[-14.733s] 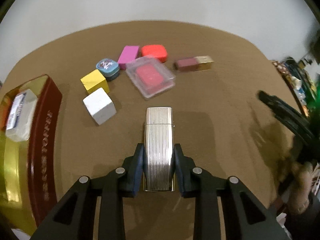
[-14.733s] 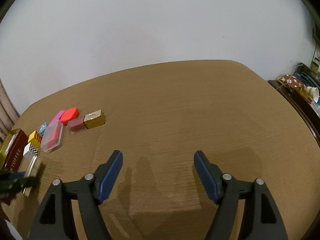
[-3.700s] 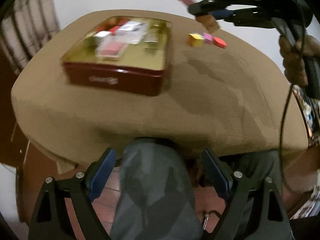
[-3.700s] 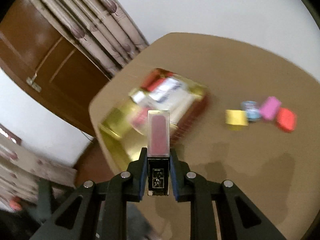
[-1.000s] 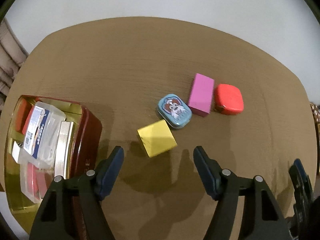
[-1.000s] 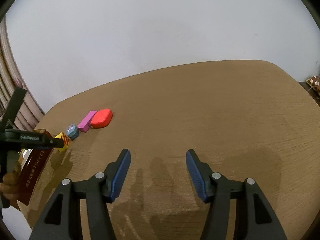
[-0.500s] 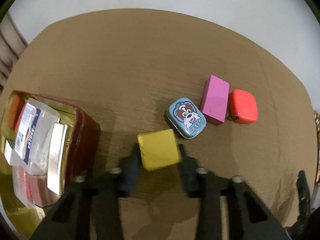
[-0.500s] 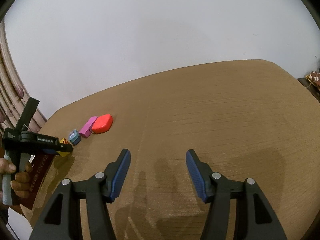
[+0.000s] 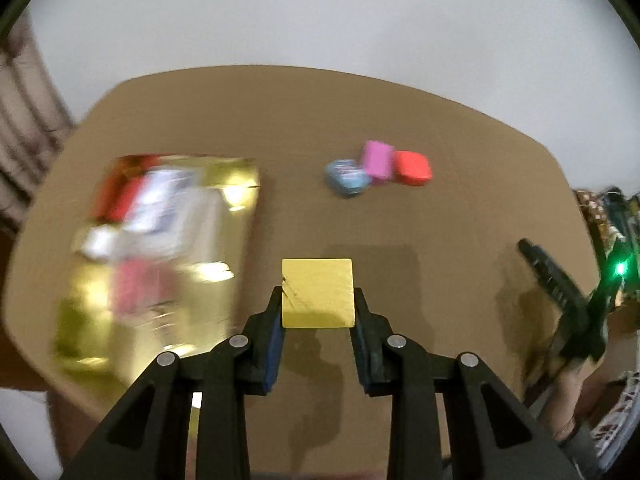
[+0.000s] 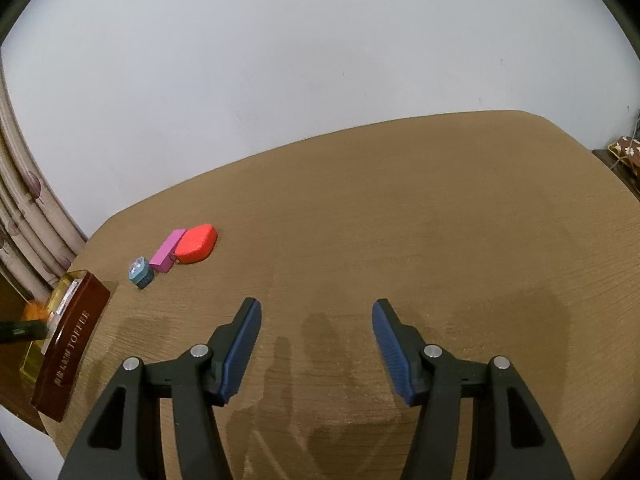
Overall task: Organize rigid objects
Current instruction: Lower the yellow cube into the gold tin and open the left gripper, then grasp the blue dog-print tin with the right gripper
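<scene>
— What is held, and by which gripper?

— A yellow block point(image 9: 318, 293) is clamped between the blue pads of the left gripper point(image 9: 318, 314), lifted clear of the brown table point(image 9: 440, 220); its shadow is cast on the cloth beyond it. The right gripper point(image 10: 316, 344) is kept half open, with nothing between its fingers.

— Where are the other pieces?

— A blue tin point(image 10: 141, 271), a pink block point(image 10: 168, 250) and a red case point(image 10: 197, 243) are lined up at the far left of the table, each touching the next. The gold box point(image 9: 160, 256) sits to the left of the held block.

— Can its contents be made out?

— Hardly — in the left view the box is smeared by blur, so only red, white and pink patches can be told. In the right view it is cut off at the edge and only its dark red side, lettered TOFFEE, is seen clearly.
</scene>
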`<state>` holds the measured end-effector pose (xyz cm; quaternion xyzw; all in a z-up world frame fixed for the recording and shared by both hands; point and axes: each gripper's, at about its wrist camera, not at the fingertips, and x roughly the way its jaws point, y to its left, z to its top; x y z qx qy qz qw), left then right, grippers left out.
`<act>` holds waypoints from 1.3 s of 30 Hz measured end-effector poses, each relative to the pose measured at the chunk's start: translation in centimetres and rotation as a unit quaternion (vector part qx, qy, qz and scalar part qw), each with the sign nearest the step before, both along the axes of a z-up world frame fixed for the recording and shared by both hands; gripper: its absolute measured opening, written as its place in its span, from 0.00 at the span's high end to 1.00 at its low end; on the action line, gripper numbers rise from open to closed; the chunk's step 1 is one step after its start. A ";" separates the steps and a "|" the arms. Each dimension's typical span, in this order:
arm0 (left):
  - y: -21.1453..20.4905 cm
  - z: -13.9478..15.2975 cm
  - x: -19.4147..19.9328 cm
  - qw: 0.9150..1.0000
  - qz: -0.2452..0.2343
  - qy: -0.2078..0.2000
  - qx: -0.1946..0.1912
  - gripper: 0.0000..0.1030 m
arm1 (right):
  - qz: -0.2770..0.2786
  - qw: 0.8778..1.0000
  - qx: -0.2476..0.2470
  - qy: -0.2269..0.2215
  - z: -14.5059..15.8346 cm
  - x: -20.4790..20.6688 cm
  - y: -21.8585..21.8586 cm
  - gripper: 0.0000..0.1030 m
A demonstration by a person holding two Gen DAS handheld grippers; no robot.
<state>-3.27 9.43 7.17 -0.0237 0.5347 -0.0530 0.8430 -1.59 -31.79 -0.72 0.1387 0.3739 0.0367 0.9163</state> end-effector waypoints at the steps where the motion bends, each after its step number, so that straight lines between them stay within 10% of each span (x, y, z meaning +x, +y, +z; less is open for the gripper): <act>1: 1.1 0.2 -0.3 1.000 0.005 0.002 0.009 0.74 | -0.001 1.000 -0.002 0.003 -0.1 0.2 0.1 0.42; 9: 11.5 -3.0 -0.8 0.991 0.061 0.059 0.100 0.74 | -0.004 1.000 -0.016 0.021 -0.7 0.9 0.7 0.42; 25: 13.9 -6.9 0.3 0.987 0.070 0.072 0.126 0.70 | -0.002 0.999 -0.027 0.039 -1.7 1.9 1.6 0.42; 39: 6.4 1.1 -8.0 0.990 0.024 -0.096 0.098 0.35 | -0.004 0.999 -0.032 0.043 -1.8 2.0 1.7 0.42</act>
